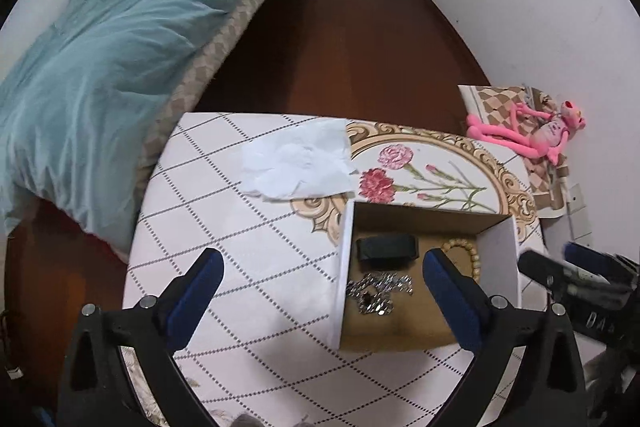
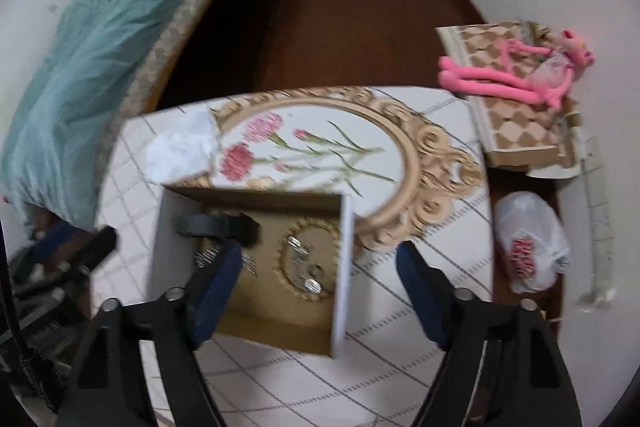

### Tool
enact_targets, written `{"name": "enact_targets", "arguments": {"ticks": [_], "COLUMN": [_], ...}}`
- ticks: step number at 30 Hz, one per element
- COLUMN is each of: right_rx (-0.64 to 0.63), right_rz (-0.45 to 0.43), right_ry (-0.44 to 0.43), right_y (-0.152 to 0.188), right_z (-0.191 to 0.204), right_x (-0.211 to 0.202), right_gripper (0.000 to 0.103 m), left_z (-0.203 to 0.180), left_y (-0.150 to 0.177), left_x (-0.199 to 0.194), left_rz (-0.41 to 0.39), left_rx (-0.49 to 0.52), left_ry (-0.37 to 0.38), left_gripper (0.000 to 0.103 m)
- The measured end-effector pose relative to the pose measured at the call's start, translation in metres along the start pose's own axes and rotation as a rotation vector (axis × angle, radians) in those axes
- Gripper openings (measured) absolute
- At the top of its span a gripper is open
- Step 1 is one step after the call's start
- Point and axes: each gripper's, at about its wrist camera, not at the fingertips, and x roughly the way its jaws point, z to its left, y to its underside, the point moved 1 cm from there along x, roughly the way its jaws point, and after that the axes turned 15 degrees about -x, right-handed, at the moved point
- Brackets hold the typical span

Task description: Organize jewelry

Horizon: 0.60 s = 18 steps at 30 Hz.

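Left wrist view: the left gripper (image 1: pixel 322 269) hangs with its 2 blue-padded fingers (image 1: pixel 198 297) spread wide and nothing between them. Its left finger is over the patterned table top (image 1: pixel 240 247); its right finger reaches over the open cardboard box (image 1: pixel 496 247), so the box's left wall runs up between the 2 fingers. Inside the box, just ahead of the right finger, lie a black band (image 1: pixel 386 247), a silver chain (image 1: pixel 380 291) nearer the camera, and a wooden bead bracelet (image 1: pixel 466 259) partly hidden behind the finger. Beyond the box a crumpled white tissue (image 1: pixel 298 163) rests on the table. The right gripper (image 1: pixel 568 265) enters at the right edge, just beside the box.

In the right wrist view, which is blurred by motion, the right gripper (image 2: pixel 320 259) is also spread apart and empty. Its left finger is over the box (image 2: pixel 344 267) interior and its right finger over the table (image 2: pixel 440 207) outside the box's right wall. The bead bracelet (image 2: pixel 306 259) lies between the fingers with small silver pieces (image 2: pixel 308 285) inside its ring; the black band (image 2: pixel 218 225) and chain (image 2: pixel 208 257) sit by the left finger. A pink plush toy (image 2: pixel 516 79) lies well apart on the floor side.
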Motion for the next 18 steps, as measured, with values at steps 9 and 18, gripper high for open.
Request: {"name": "enact_targets", "arguments": {"ticks": [9,18], "right_rx": [-0.001,0.023], "right_rz": [0.026,-0.039], "right_ry": [0.151,0.171], "right_y": [0.053,0.075], "right_z": [0.011,0.012], "right_x": [-0.001,-0.037], "right_gripper": [0.101,0.101], "left_z": [-0.004,-0.009], "left_y": [0.032,0.049], "left_x": [-0.011,-0.049], "left_rz": [0.001,-0.046], "left_rx": [0.049,0.076], "left_ry": [-0.037,-0.033], "left_gripper": [0.102,0.102]}}
